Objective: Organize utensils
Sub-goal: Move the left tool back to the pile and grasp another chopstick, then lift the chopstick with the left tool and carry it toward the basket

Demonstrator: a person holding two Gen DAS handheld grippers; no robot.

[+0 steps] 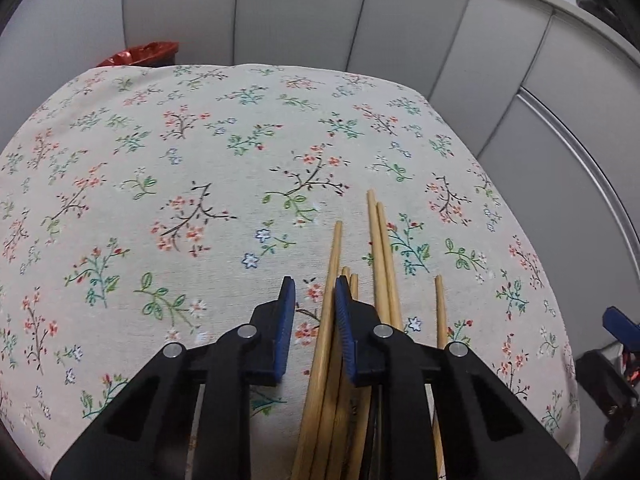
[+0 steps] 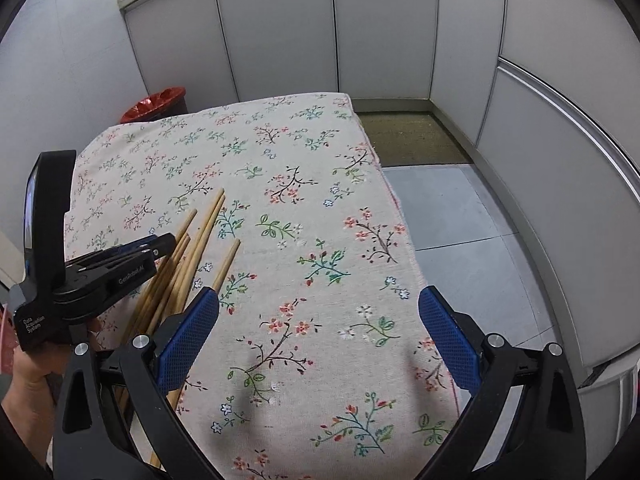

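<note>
Several wooden chopsticks (image 1: 382, 260) (image 2: 200, 240) lie fanned out on the floral tablecloth (image 1: 160, 160) (image 2: 312, 200), tips pointing away from me. My left gripper (image 1: 314, 284) (image 2: 160, 246) sits low over the bundle, open only narrowly. One chopstick runs between its blue pads, against the right pad (image 1: 344, 320), and cloth shows in the gap beside it. The other chopsticks pass under or right of that finger. My right gripper (image 2: 320, 332) hovers wide open over bare cloth to the right of the bundle, holding nothing. Its blue tip (image 1: 618, 326) shows at the left wrist view's right edge.
A person's hand (image 2: 32, 372) holds the left gripper's handle. A red-lined bin (image 1: 140, 54) (image 2: 156, 104) stands behind the table's far left corner. Grey partition panels (image 2: 380, 32) enclose the space. The table's right edge drops to grey floor (image 2: 460, 220) and a mat (image 2: 408, 136).
</note>
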